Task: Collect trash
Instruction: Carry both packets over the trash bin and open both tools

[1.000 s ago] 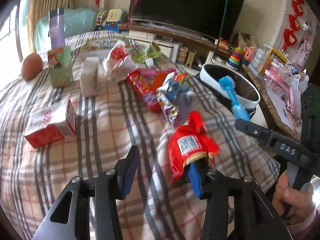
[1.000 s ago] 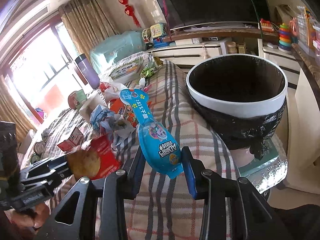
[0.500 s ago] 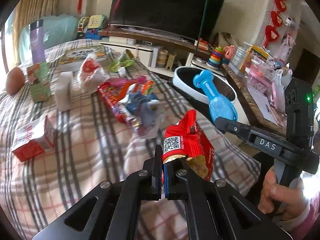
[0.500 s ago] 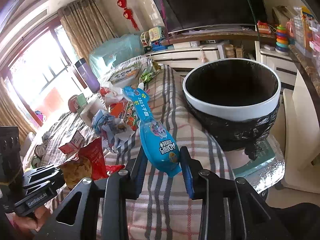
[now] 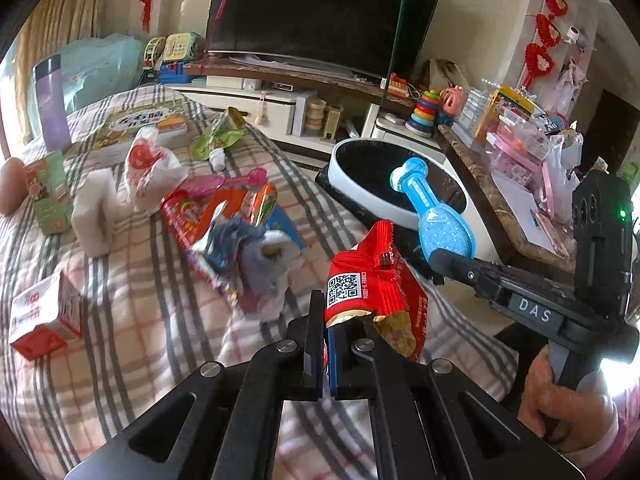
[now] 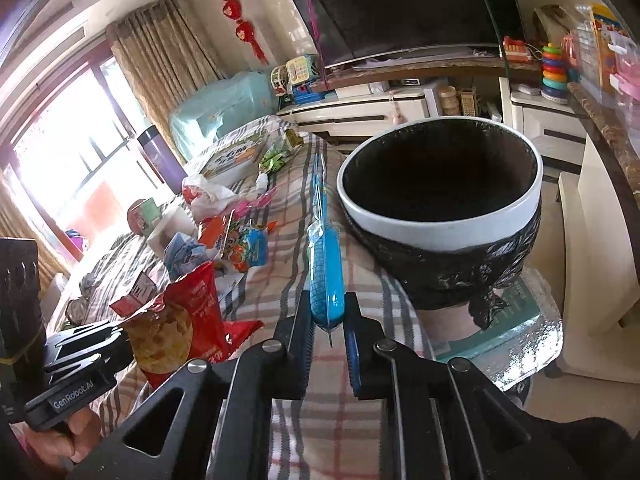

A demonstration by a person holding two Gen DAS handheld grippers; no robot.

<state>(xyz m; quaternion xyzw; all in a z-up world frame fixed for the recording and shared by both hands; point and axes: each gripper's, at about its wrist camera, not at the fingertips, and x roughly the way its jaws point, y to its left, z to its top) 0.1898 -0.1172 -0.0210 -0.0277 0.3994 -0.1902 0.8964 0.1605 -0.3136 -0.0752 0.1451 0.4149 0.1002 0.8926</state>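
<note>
1. Since a second ago, both of my tongs have been closing: the left tongs (image 5: 326,344), then spread with the red snack wrapper (image 5: 370,284) loose between them, are now clenched on its lower edge, and the wrapper is lifted clear of the plaid blanket (image 5: 132,320).
2. Right tongs (image 6: 328,328) have just narrowed onto the blue packet (image 6: 326,268); in the right wrist view it now stands edge-on between the pads, where earlier its printed face was turned to the camera.
3. I see the blue packet at centre right of the left wrist view, poking up in front of the trash bin (image 5: 400,184), held by the other tool.
4. From the right wrist view, the bin (image 6: 440,236) fills the upper right, white-rimmed with a black liner, standing just beside the blanket's edge.
5. The red wrapper shows at lower left of that view, its torn mouth open toward the camera, with something brown inside.
6. More litter lies on the blanket at centre left of the left wrist view: a crumpled bluish wrapper (image 5: 248,248), an orange-red packet (image 5: 212,212), a white bag with a red print (image 5: 146,168) and a red-and-white carton (image 5: 44,320).
7. A hand (image 5: 560,404) grips the right tool's handle at the lower right of the left wrist view.
</note>
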